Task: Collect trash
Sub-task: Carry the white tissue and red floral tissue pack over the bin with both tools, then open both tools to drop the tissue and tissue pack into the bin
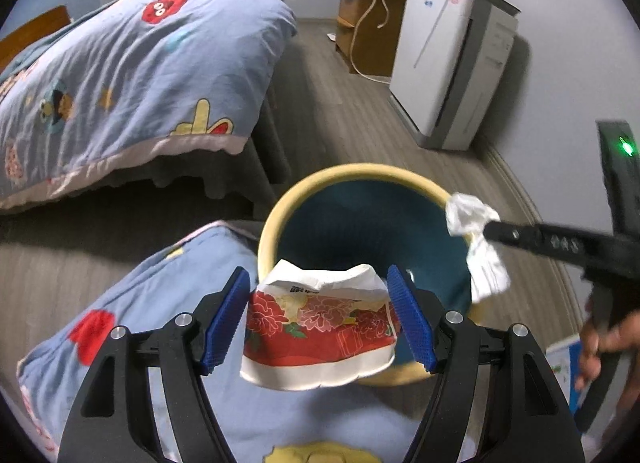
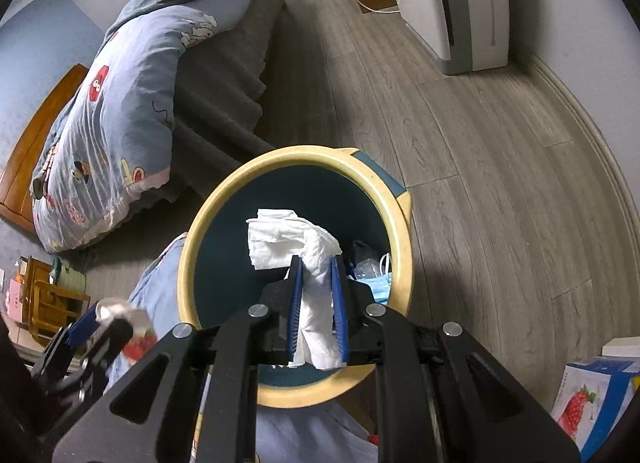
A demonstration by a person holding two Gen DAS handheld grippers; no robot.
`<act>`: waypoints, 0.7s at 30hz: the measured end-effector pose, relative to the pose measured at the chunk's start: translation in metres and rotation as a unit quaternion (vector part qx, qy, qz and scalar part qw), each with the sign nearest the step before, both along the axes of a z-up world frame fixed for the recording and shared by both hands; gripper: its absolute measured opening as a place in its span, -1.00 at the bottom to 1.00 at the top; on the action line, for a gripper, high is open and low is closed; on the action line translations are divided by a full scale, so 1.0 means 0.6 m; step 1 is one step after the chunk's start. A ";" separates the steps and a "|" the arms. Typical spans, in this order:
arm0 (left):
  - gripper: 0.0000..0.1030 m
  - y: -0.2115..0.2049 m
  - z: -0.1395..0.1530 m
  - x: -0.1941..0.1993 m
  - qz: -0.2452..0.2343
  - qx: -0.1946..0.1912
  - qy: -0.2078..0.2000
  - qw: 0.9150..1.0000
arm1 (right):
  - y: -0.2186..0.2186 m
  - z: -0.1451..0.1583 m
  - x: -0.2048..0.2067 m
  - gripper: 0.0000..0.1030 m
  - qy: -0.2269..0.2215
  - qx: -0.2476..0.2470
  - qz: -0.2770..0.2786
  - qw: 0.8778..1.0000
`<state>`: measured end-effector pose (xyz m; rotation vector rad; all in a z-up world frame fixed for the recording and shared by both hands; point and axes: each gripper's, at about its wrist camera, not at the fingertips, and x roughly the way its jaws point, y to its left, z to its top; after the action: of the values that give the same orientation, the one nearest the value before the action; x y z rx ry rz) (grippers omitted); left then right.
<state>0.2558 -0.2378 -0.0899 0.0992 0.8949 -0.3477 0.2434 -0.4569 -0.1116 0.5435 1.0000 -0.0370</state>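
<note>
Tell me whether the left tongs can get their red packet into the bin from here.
Probably yes. The left tongs hold the red floral packet at the bin's near rim, its mouth open. The right tongs with the white tissue hang over the far side, apart.

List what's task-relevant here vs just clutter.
Job:
- red floral wrapper, in left gripper
- white tissue, in right gripper
- trash bin

Clutter:
- blue quilt
- white appliance
- strawberry box
</note>
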 end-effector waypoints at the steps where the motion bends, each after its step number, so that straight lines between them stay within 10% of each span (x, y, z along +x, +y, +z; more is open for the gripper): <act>1: 0.39 -0.001 -0.003 0.006 0.004 -0.003 0.001 1.000 | -0.002 -0.001 0.000 -0.73 -0.002 0.001 -0.001 1.000; 7: 0.59 -0.007 -0.005 0.023 0.012 -0.017 -0.005 1.000 | -0.001 0.000 0.008 -0.63 -0.006 0.012 0.001 1.000; 21: 0.85 0.048 0.006 -0.022 0.017 0.006 -0.014 1.000 | 0.004 0.030 0.002 0.78 -0.029 0.014 -0.021 0.999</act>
<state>0.2425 -0.2092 -0.0865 0.0999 0.8698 -0.3090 0.2444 -0.4547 -0.0934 0.5876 0.9340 -0.0446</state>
